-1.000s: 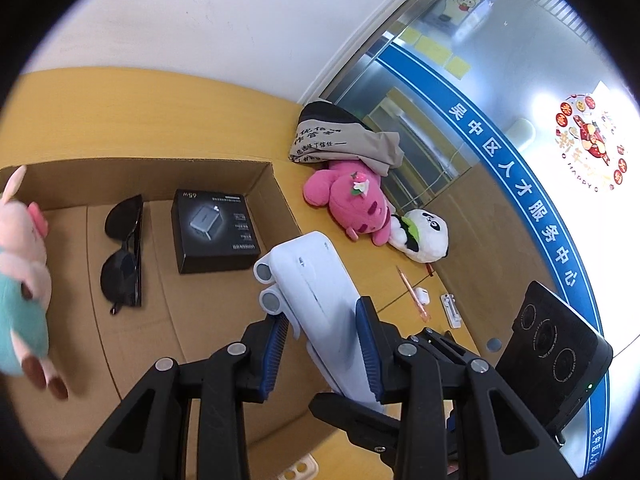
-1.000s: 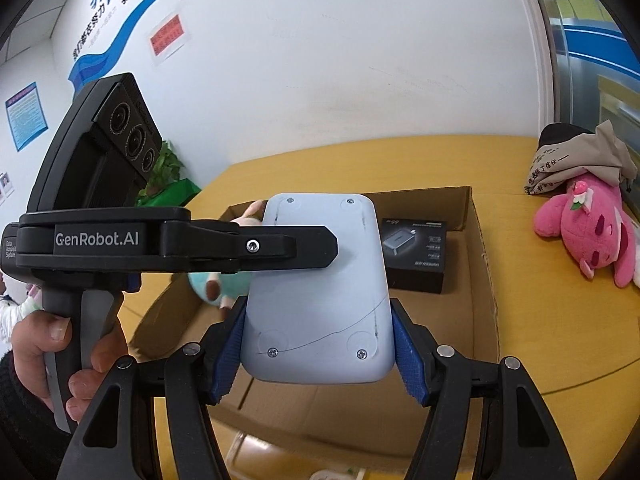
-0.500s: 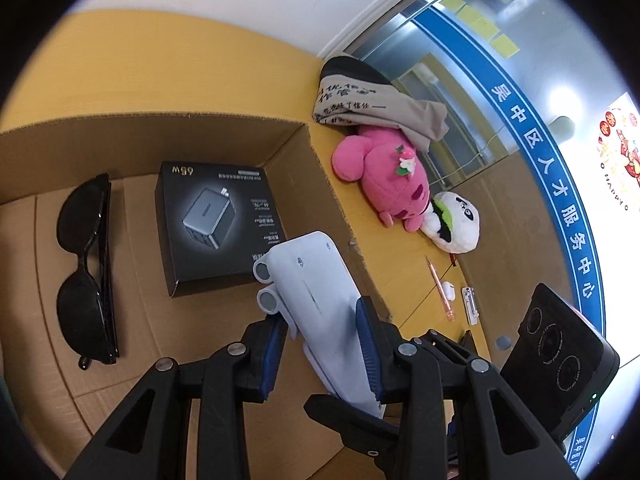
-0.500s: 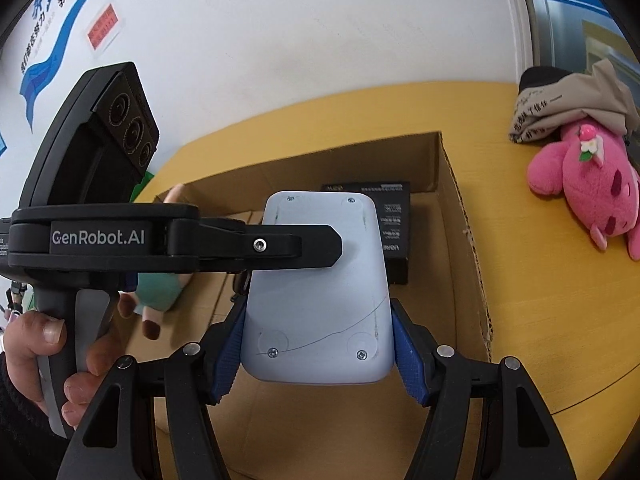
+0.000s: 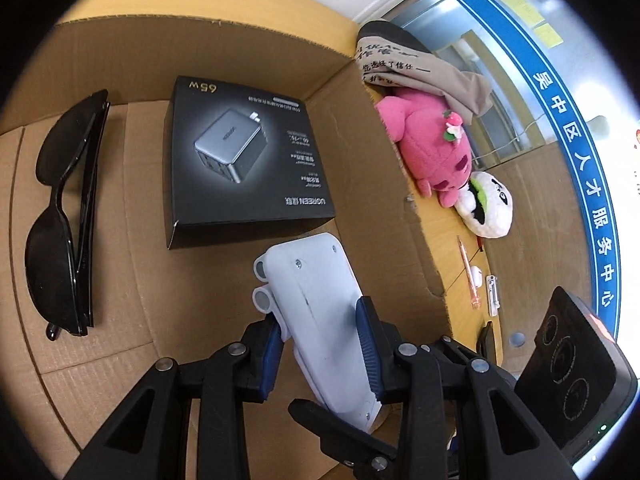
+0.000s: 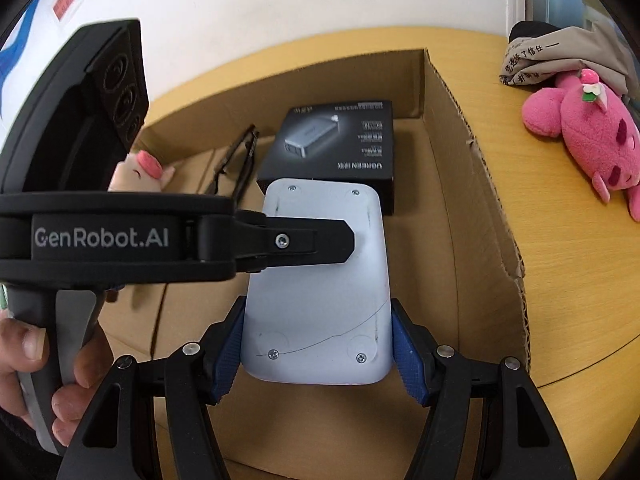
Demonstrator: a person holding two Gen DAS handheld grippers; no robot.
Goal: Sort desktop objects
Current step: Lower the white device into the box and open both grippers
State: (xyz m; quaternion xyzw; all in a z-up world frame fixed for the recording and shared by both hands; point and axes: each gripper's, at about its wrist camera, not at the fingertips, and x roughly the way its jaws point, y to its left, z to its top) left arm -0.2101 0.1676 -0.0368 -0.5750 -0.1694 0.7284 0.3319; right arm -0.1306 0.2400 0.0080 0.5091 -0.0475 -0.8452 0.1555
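A white flat plastic device (image 5: 320, 312) (image 6: 320, 300) is held by both grippers inside an open cardboard box (image 5: 384, 128) (image 6: 472, 184). My left gripper (image 5: 320, 344) is shut on its edges; it also shows in the right wrist view (image 6: 276, 240). My right gripper (image 6: 316, 356) is shut on its near end. The device hangs low over the box floor, just in front of a black charger box (image 5: 244, 160) (image 6: 336, 148). Black sunglasses (image 5: 60, 216) (image 6: 236, 160) lie to the left. A pink pig plush (image 6: 140, 172) is partly hidden behind the left gripper.
On the yellow table (image 6: 560, 260) right of the box lie a pink plush (image 5: 432, 152) (image 6: 588, 132), a panda plush (image 5: 488, 208), a beige cloth bag (image 5: 420, 64) (image 6: 560, 52), a pen (image 5: 468, 272) and small white items (image 5: 492, 292).
Both grippers have carried the white device forward and down into the box, closer to the charger box and the box floor. Both grips are unchanged.
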